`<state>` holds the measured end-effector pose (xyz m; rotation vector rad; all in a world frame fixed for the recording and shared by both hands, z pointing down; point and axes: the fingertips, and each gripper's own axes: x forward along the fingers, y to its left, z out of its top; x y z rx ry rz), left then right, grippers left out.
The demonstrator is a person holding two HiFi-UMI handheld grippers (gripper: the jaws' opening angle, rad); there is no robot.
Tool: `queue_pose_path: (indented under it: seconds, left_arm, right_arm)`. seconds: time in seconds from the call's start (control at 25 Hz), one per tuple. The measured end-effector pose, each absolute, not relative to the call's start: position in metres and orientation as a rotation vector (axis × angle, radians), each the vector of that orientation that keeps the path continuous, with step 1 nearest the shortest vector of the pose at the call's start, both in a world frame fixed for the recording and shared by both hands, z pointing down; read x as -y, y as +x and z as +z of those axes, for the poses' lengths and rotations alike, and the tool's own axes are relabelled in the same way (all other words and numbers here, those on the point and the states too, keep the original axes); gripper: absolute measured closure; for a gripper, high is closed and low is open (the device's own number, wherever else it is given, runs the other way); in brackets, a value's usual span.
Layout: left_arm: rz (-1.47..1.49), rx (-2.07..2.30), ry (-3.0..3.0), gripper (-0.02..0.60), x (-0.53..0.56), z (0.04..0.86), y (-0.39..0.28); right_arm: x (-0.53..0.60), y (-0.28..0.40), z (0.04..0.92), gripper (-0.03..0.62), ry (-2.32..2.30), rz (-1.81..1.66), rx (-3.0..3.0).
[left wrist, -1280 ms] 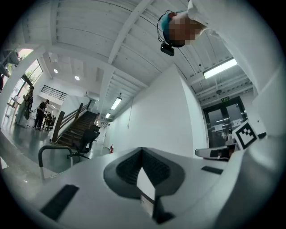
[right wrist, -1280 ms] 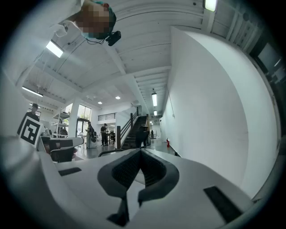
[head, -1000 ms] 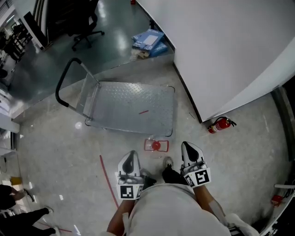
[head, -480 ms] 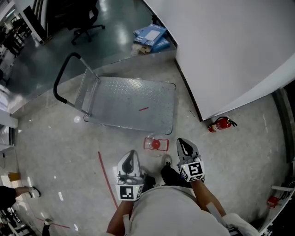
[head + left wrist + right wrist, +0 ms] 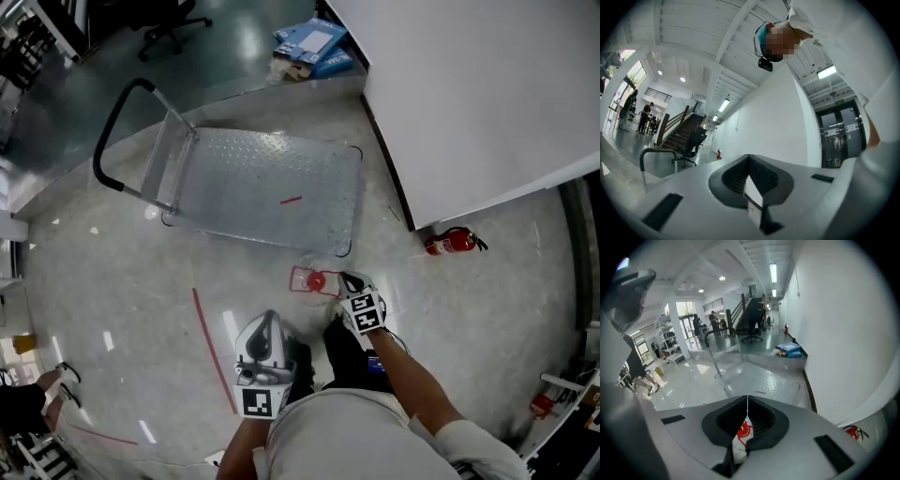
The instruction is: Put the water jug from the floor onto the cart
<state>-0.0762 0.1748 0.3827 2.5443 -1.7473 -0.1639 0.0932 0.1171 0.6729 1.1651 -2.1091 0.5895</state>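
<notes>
The water jug is clear with a red cap and red handle. It stands on the floor just in front of the cart's near edge. The cart is a flat metal platform with a black push handle at its far left. My right gripper points down beside the jug's right side, jaws shut with nothing between them. In the right gripper view the jug's red cap shows below the closed jaws. My left gripper hangs by the person's left leg, jaws shut and empty.
A white wall runs along the right, with a red fire extinguisher at its foot. Blue boxes lie beyond the cart. A red tape line marks the floor at left. An office chair stands far off.
My right gripper has dropped and tipped downward, ending close beside the jug. The left gripper has stayed about where it was.
</notes>
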Motion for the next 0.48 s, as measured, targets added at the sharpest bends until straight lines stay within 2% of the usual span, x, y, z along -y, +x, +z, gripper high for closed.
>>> queue_pose_path:
  seconds: [0.28, 0.32, 0.4, 0.48]
  left_arm:
    - [-0.153, 1.731, 2.51, 0.578, -0.167, 0.401, -0.084]
    - [-0.15, 1.729, 2.506, 0.578, -0.165, 0.404, -0.085]
    - [-0.149, 1.726, 2.493, 0.578, -0.162, 0.41, -0.086]
    - [-0.153, 1.725, 2.478, 0.578, -0.161, 0.417, -0.086]
  right_arm:
    - [-0.139, 0.068, 0.782, 0.574, 0.888, 0.831, 1.913]
    - [-0.142, 0.065, 0.794, 0.558, 0.86, 0.849, 1.892]
    - [-0.148, 0.062, 0.817, 0.429, 0.81, 0.855, 1.855]
    - [-0.151, 0.059, 0.838, 0.405, 0.77, 0.841, 1.836]
